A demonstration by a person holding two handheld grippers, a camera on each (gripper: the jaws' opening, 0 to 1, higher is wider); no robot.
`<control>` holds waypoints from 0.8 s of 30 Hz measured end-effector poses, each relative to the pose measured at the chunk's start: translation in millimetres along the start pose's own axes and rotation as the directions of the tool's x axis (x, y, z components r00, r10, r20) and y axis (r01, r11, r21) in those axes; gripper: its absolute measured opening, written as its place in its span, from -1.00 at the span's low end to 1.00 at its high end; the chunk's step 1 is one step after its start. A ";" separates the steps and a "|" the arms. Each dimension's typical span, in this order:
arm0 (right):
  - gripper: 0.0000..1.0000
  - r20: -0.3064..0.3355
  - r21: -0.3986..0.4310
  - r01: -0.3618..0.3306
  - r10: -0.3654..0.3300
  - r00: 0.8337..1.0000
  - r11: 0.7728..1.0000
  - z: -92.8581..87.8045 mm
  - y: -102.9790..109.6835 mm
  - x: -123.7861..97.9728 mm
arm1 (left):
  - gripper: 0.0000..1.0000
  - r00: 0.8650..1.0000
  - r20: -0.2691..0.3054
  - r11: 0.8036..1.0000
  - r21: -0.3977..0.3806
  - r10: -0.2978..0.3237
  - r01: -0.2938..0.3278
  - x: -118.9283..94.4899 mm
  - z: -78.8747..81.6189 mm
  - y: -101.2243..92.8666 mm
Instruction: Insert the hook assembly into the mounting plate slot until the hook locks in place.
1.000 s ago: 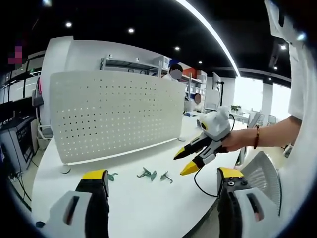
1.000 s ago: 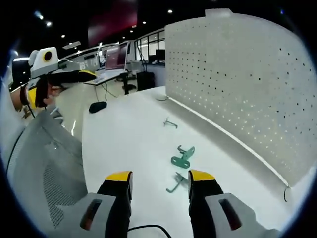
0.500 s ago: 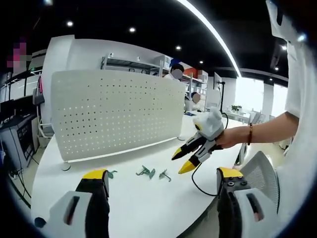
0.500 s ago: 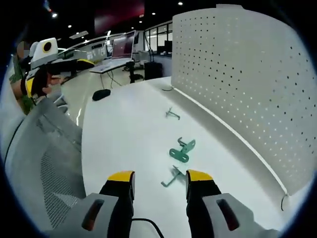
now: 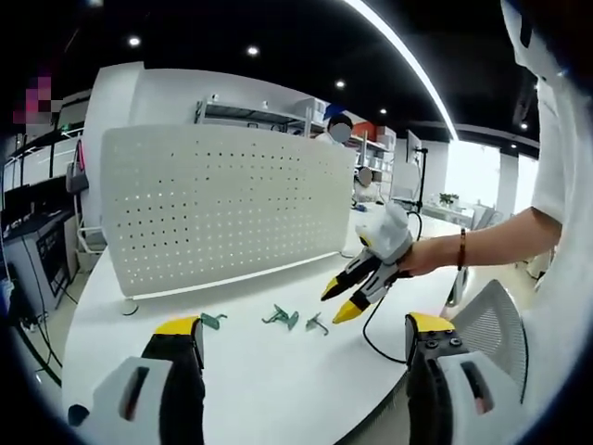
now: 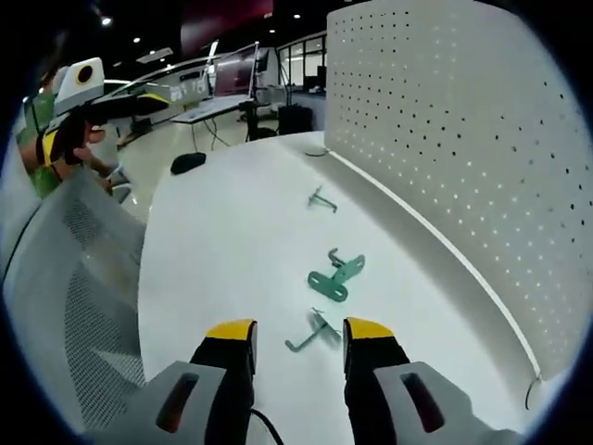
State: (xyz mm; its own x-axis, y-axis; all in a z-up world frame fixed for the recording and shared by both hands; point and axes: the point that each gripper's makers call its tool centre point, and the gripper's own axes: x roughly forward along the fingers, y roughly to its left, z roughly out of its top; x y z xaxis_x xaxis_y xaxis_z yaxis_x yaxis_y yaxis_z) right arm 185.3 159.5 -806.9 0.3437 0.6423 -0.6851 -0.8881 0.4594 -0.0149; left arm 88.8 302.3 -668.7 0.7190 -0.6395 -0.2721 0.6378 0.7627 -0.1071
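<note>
The white perforated mounting plate (image 5: 222,209) (image 6: 463,139) stands upright on the white table (image 5: 250,380) (image 6: 222,232). Three small green-grey hooks lie in front of it: one at the left (image 5: 211,321) (image 6: 321,199), a middle one (image 5: 281,317) (image 6: 335,276), and a nearer one (image 5: 317,324) (image 6: 310,336). My right gripper (image 5: 339,302) (image 6: 299,332) is open, low over the table, with the nearer hook lying between its yellow tips. My left gripper (image 5: 301,326) (image 6: 139,100) is open, held back from the table with nothing in it.
A grey mesh chair (image 6: 74,278) (image 5: 491,320) sits at the table's front edge. A black mouse (image 6: 188,163) lies at the table's far end. A person's hand and wrist (image 5: 445,255) hold the right gripper. Desks, shelves and monitors stand behind.
My right gripper has moved forward and down; the nearest hook now lies between its tips. The left gripper has barely moved.
</note>
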 end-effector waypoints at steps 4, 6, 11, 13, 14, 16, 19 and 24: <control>-0.29 -0.017 -0.007 -0.006 0.005 1.000 1.000 -4.6 -4.3 0.9 | 0.84 1.000 -0.009 1.000 0.003 -0.003 0.004 2.6 -1.5 -0.9; -0.34 -0.023 -0.010 -0.008 0.008 1.000 1.000 -5.9 -5.5 0.8 | 0.84 1.000 -0.011 1.000 0.004 -0.011 0.011 3.4 -1.5 -2.3; -0.44 -0.046 -0.035 -0.015 0.014 0.999 0.999 -9.5 -8.2 1.1 | 0.83 1.000 -0.017 1.000 0.005 -0.019 0.019 5.0 -1.9 -3.3; -0.48 -0.056 -0.047 -0.019 0.016 0.998 0.999 -11.6 -9.4 2.5 | 0.83 1.000 -0.018 1.000 0.004 -0.020 0.020 5.2 -1.9 -3.8; -0.49 -0.067 -0.054 -0.022 0.018 0.998 0.998 -13.4 -9.9 3.7 | 0.83 1.000 -0.018 1.000 0.004 -0.020 0.020 5.2 -2.0 -3.8; -0.51 -0.079 -0.069 -0.024 0.019 0.997 0.997 -15.7 -10.8 5.2 | 0.82 1.000 -0.019 1.000 0.004 -0.020 0.020 5.0 -2.6 -4.3; -0.53 -0.099 -0.075 -0.026 0.018 0.995 0.997 -19.2 -12.7 6.7 | 0.82 0.999 -0.023 1.000 0.002 -0.023 0.023 4.2 -4.0 -4.8; -0.61 -0.113 -0.101 -0.036 0.024 0.993 0.994 -21.1 -13.4 9.1 | 0.82 1.000 -0.020 1.000 -0.003 -0.014 0.014 2.3 -3.9 -3.0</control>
State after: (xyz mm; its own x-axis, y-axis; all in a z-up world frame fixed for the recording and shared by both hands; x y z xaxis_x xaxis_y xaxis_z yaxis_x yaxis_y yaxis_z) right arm 193.9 146.2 -828.3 0.2854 0.5800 -0.7629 -0.9261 0.3717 -0.0639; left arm 87.4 298.9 -672.7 0.7045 -0.6481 -0.2894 0.6469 0.7540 -0.1138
